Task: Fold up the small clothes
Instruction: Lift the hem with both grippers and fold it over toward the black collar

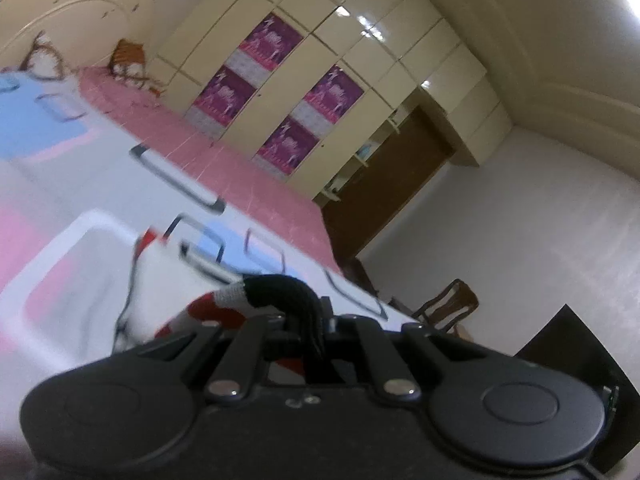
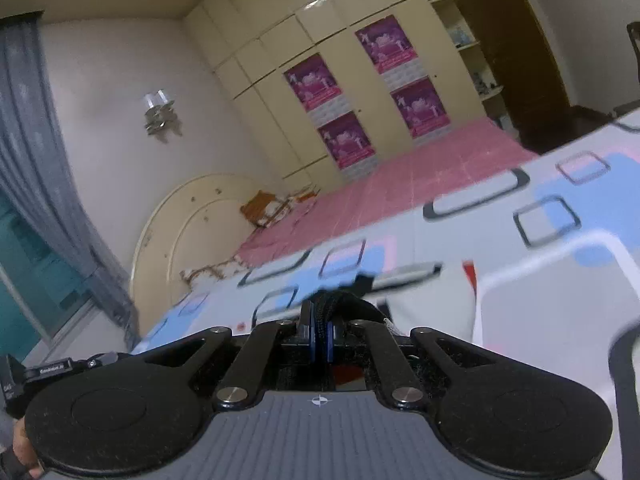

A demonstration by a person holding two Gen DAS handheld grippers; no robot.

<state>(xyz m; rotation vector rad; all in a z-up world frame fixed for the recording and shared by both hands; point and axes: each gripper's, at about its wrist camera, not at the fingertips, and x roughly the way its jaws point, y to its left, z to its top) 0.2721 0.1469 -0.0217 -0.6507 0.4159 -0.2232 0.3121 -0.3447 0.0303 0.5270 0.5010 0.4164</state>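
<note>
- Two grippers, one garment: left gripper (image 1: 316,320) and right gripper (image 2: 320,320) each have fingers pressed together, pinching the black ribbed trim of a small white garment (image 1: 168,280) with red accents.
- Garment hangs off both pinch points above the bed (image 2: 540,280); its body drapes down onto or just over the patterned bedspread. Contact with the spread can't be confirmed.
- Step in hand, as judged: a two-point lift to shake the piece flat before laying it out for the fold.
- To do it well: keep both grips level and the edge between them taut, so the cloth hangs without twist; lower it flat onto a clear patch of the spread, bottom hem first.
- Avoid pulling the hands too far apart, since ribbed trim could slip from the fingers.
- Hidden or unclear: garment type, its lower hem and sleeves are cut off by the gripper bodies.
- Both views are motion-blurred and tilted; fingertips are largely masked by the trim.
- Neither view shows the other gripper.
</note>
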